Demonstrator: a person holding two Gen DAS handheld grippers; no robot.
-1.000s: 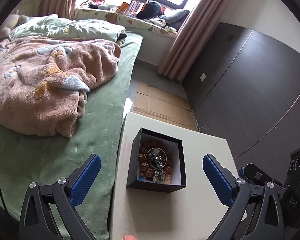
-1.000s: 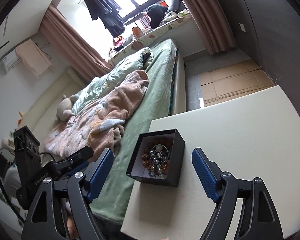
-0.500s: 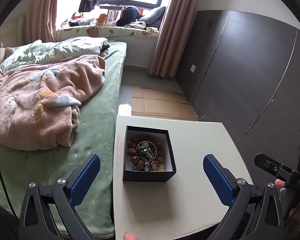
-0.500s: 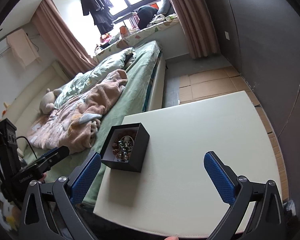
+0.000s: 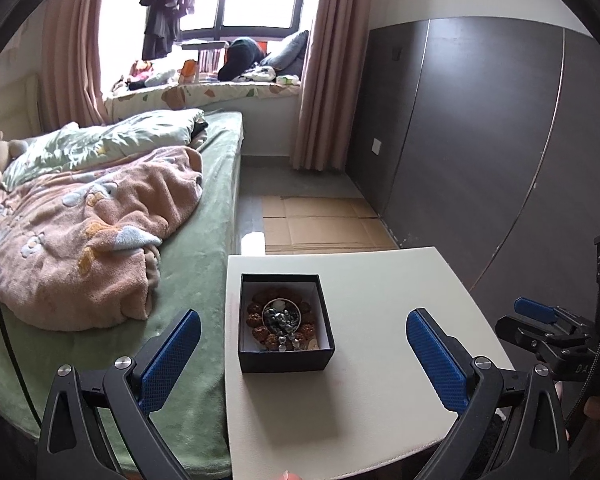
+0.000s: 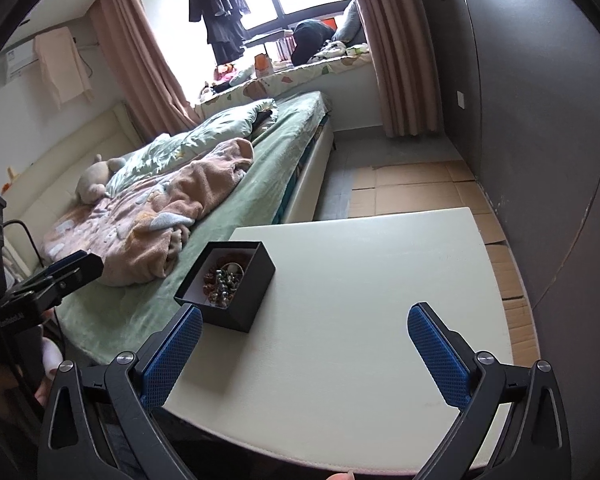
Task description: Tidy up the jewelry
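Observation:
A small black open box (image 5: pixel 286 322) sits on a white table (image 5: pixel 380 360), near its left edge. Inside lie a brown bead bracelet (image 5: pixel 260 318), a silver ring and dark metallic beads (image 5: pixel 282 316). The box also shows in the right wrist view (image 6: pixel 230 282). My left gripper (image 5: pixel 302 356) is open and empty, held above the table's near edge, behind the box. My right gripper (image 6: pixel 306 354) is open and empty, above the table's near part, to the right of the box. It shows at the right edge of the left wrist view (image 5: pixel 540 320).
A bed with a green sheet (image 5: pixel 196 248) and a pink blanket (image 5: pixel 88 232) lies against the table's left side. A dark wardrobe wall (image 5: pixel 480 140) stands to the right. Cardboard sheets (image 5: pixel 320 228) cover the floor beyond the table.
Both grippers have pulled back and up from the box, so it looks smaller and farther. Both stay open and empty. The box has not moved.

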